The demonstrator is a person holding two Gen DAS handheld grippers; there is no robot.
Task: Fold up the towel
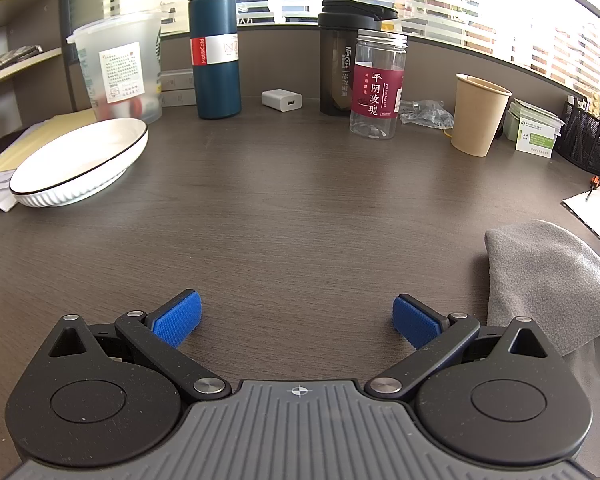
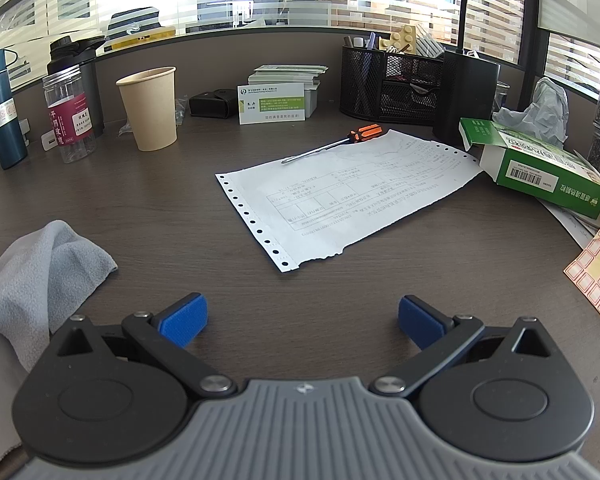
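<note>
Briefly, scene: dark wood-grain desk (image 1: 284, 208), cluttered along the back and sides, bare in the middle.
Towel location: grey towel (image 1: 548, 280) lay bunched between the two grippers, at the right edge of the left wrist view and the left edge of the right wrist view (image 2: 40, 276); part of it ran under or behind the gripper bodies, extent hidden.
Towel state: crumpled, humped, not spread flat; no fold looked done yet.
Left gripper: left gripper (image 1: 296, 318) was spread wide, blue pads apart, nothing between them, hovering over bare desk beside the towel.
Right gripper: right gripper (image 2: 302, 318) was likewise spread wide and empty, towel just to its left.
Handling: looked like soft fleece or microfibre, light, limp, would drape and sag, not fragile, probably not slippery on the textured pads.
Grasp points: likely a corner or hem edge each side, pinching a single layer; corners could not be made out in the bunch.
Nearby clutter: printed sheet (image 2: 340, 196) with screwdriver (image 2: 336, 142) near the towel's right; white dish (image 1: 80, 160) well apart on the left.
Risk: dragging cloth could shift the sheet.
</note>
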